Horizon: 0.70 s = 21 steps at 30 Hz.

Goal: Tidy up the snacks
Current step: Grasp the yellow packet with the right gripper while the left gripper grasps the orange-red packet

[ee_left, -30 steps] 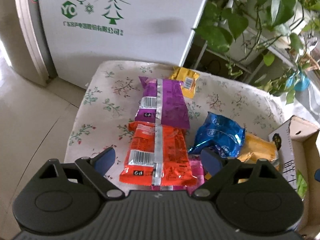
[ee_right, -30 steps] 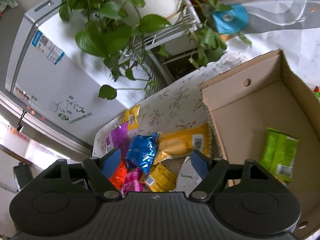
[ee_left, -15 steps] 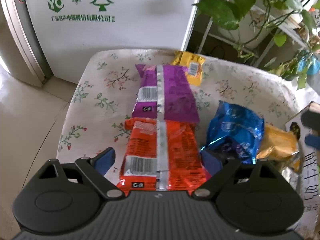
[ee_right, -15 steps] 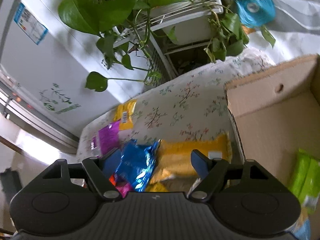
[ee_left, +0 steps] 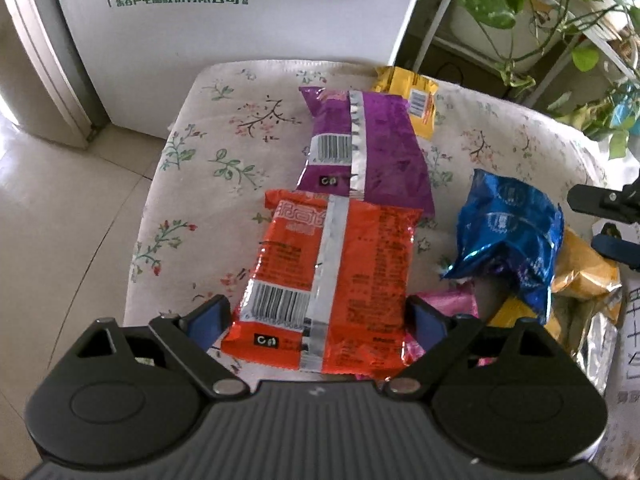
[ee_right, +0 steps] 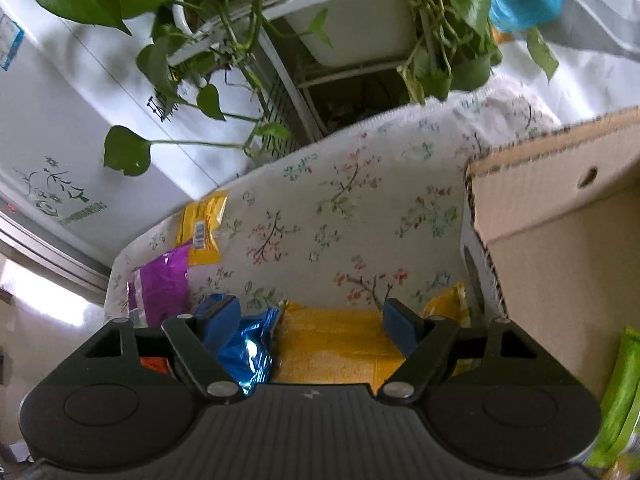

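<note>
On the floral-cloth table [ee_left: 208,152] an orange snack packet [ee_left: 328,272] lies flat, barcode side up. My left gripper [ee_left: 318,318] hangs over its near end, jaws opening, a blue pad at each side edge without pressing. Beyond lie a purple packet [ee_left: 368,148] and a small yellow packet [ee_left: 416,100]. A crumpled blue packet [ee_left: 508,232] sits to the right. My right gripper [ee_right: 312,316] is open and still widening above a large yellow packet [ee_right: 340,340], with the blue packet [ee_right: 248,348] by its left finger. It shows at the left view's right edge [ee_left: 600,222].
A cardboard box [ee_right: 560,240] stands at the table's right with a green packet [ee_right: 616,400] inside. A pink packet [ee_left: 452,304] peeks from under the orange one. A white appliance [ee_left: 240,20] and a plant rack [ee_right: 280,92] stand behind the table. Tiled floor [ee_left: 60,220] lies to the left.
Both grippers have come down closer to the snacks. The right one swung left from over the box to the yellow packet, and its fingers now show in the left wrist view.
</note>
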### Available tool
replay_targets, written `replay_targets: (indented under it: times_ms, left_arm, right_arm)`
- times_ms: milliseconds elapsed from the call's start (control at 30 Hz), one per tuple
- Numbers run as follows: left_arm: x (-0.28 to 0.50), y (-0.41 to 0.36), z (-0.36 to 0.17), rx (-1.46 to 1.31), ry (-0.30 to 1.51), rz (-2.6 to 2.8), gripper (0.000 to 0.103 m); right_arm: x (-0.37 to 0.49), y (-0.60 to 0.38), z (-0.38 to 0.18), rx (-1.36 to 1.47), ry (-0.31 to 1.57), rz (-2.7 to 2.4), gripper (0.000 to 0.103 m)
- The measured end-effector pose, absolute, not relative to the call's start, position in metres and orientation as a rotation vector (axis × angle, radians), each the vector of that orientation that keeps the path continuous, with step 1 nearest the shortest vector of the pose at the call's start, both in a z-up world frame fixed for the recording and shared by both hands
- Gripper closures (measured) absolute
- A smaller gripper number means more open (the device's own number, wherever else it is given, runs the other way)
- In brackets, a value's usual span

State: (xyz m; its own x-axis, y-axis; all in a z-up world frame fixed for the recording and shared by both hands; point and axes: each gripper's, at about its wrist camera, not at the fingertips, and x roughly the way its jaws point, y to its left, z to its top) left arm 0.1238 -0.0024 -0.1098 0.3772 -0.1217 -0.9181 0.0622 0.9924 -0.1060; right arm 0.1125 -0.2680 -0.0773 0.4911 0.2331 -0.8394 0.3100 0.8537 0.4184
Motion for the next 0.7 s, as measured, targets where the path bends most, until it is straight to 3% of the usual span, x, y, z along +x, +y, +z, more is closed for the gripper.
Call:
replay_targets:
  times_ms: [467, 700]
  left_arm:
    - [0.123, 0.017, -0.114, -0.019, 1.197, -0.168, 0.000]
    - [0.120, 0.019, -0.114, 0.003, 1.186, -0.215, 0.000]
  right_arm:
    - [0.070, -0.238, -0.067, 0.625, 1.258, 0.005, 0.016]
    - [0.034, -0.222, -0.056, 0.491, 1.286, 0.092, 0.016]
